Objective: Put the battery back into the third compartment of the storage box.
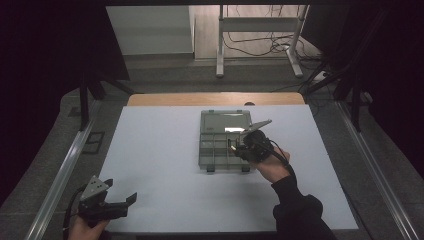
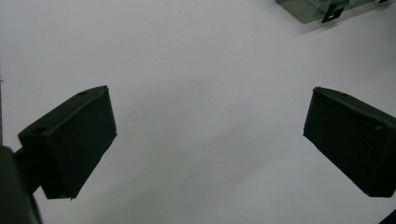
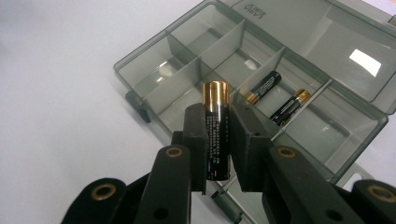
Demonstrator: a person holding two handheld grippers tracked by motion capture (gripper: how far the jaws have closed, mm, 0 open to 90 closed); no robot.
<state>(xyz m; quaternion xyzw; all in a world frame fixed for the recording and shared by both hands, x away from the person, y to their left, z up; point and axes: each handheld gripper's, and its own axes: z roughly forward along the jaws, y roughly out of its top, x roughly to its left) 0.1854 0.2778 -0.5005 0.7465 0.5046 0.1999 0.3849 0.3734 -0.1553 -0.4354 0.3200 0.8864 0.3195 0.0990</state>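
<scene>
Jaws of right gripper (image 3: 218,140) are clamping a black-and-gold battery (image 3: 216,126) upright, w/ gold end up, above the near edge of an open grey compartment box (image 3: 154,70) sitting mid-tabletop (image 1: 160,165). Two smaller batteries (image 3: 264,87) are lying in one compartment. Left gripper (image 1: 131,199) is hovering at near-left corner, jaws spread wide, holding nothing.
</scene>
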